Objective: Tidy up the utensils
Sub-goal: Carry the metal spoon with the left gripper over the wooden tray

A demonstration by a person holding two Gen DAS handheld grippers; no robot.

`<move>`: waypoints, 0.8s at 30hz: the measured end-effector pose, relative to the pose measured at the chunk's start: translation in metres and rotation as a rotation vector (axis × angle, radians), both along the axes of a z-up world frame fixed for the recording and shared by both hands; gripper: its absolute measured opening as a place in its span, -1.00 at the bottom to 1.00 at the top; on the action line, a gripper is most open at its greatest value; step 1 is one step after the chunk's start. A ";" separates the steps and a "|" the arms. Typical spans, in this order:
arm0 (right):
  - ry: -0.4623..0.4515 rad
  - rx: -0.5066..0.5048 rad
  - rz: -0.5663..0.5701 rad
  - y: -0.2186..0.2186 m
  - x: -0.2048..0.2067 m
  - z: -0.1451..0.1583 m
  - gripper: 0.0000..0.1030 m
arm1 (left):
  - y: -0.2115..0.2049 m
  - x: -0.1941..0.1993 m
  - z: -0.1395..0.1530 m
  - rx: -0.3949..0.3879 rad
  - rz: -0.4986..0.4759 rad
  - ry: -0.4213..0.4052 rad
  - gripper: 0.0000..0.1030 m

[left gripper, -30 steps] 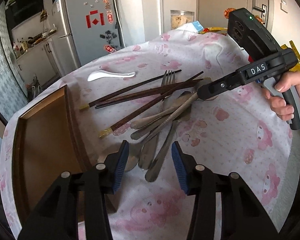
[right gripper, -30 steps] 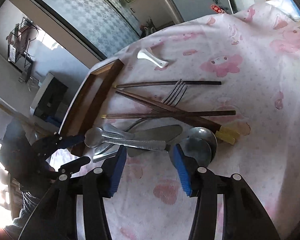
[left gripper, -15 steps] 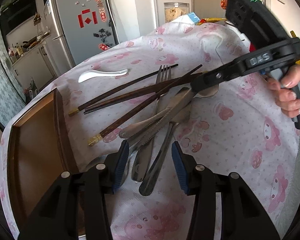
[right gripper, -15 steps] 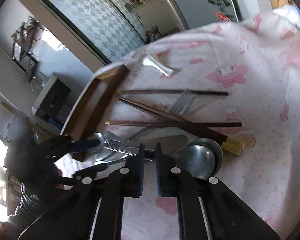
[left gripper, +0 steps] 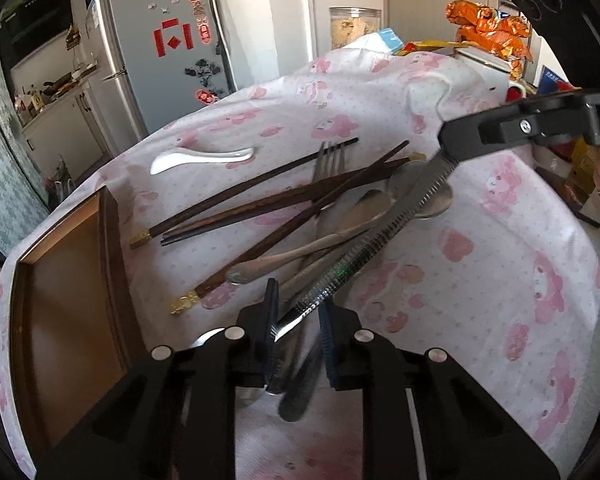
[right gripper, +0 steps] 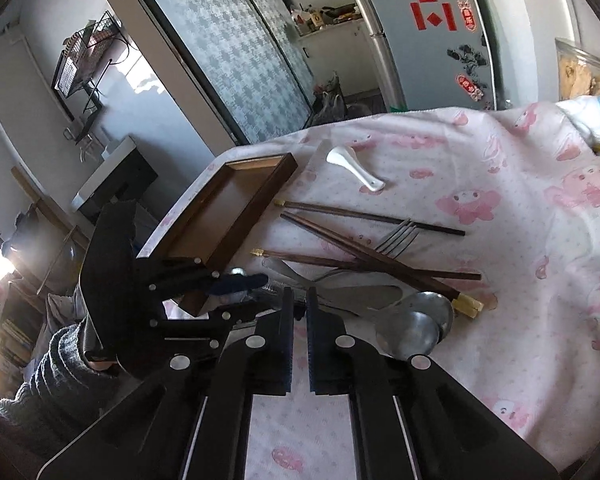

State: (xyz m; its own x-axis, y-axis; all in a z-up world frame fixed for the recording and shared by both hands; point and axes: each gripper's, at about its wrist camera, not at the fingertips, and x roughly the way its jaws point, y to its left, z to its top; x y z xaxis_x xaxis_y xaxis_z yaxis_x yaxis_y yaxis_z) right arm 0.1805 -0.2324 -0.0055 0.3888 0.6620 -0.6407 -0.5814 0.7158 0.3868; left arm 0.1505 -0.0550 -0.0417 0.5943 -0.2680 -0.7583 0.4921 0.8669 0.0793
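Utensils point(left gripper: 340, 216) are all in one tangled heap in the middle of the tabletop point(left gripper: 480, 280): dark chopsticks point(left gripper: 260, 200) lie across a fork point(left gripper: 330, 160) and some metal spoons. A white spoon point(left gripper: 204, 156) sits apart behind them, and the wooden tray point(left gripper: 60, 300) is bare just beside the heap.

The step looks like pulling the ribbed-handled utensil point(left gripper: 380, 236) out of the pile with both hands. The right gripper point(left gripper: 446, 148) is clamped tight on its far end, which is tipped up off the cloth. The left gripper point(left gripper: 298, 320) has just been closing on the near end. Its pads look like they're pinching that end, though another handle sits in the same gap and I can't rule out it's caught too.

My advice would be to lift both ends together and keep the piece level so it doesn't twist in the pads. Go slowly, because it's next to the chopsticks and could drag them along. If that second handle comes up with it, shake it loose over the tabletop before swinging toward the tray. Then lay the utensil along the tray's long side.
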 end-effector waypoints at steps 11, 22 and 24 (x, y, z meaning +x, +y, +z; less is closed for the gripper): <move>-0.042 0.023 0.030 0.027 0.006 0.037 -0.89 | 0.022 -0.012 0.044 0.010 0.039 -0.068 -0.63; 0.021 0.023 0.179 0.146 0.061 0.014 -0.89 | 0.118 -0.007 0.027 -0.017 0.220 -0.012 -0.68; 0.037 0.017 0.190 0.163 0.074 0.009 -0.89 | 0.132 -0.001 0.022 -0.032 0.243 0.004 -0.70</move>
